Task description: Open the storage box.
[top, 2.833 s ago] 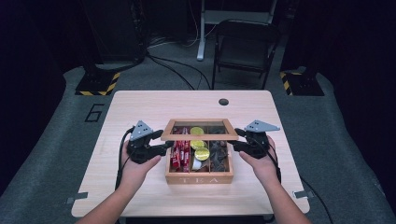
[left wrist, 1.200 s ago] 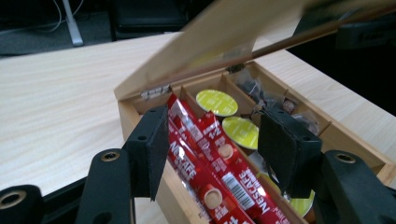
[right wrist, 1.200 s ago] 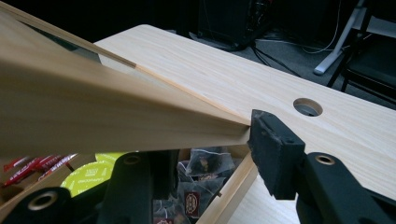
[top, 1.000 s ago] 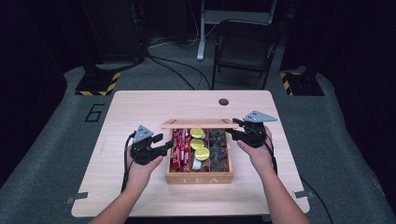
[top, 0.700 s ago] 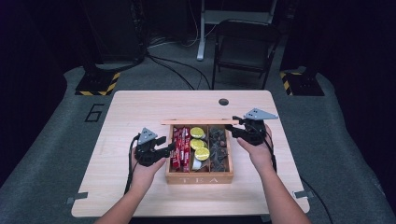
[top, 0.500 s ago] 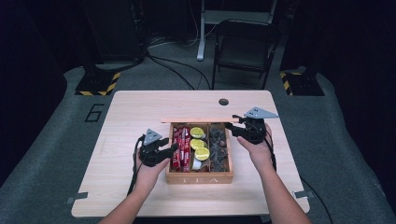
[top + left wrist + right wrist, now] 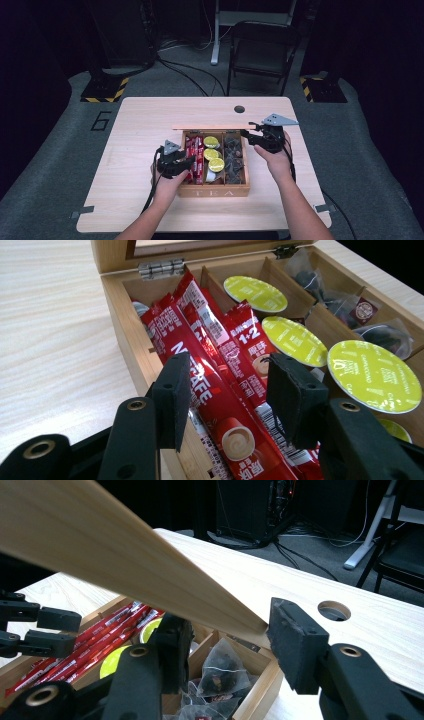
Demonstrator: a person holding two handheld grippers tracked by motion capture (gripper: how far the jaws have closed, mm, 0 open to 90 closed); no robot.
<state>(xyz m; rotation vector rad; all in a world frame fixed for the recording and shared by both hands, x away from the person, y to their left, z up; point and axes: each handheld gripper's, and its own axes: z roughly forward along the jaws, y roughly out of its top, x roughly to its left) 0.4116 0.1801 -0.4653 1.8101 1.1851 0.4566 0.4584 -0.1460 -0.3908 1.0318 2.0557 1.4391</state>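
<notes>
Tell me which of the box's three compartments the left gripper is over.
The left-hand compartment, packed with red Nescafe sachets. The left gripper hangs open above it; the middle one holds yellow-green capsules, the far one dark tea bags.

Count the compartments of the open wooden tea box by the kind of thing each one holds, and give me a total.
Compartments of the tea box, seen from above:
Red coffee sachets: 1
Yellow-green capsules: 1
Dark tea bags in clear wrappers: 1
Total: 3 compartments
</notes>
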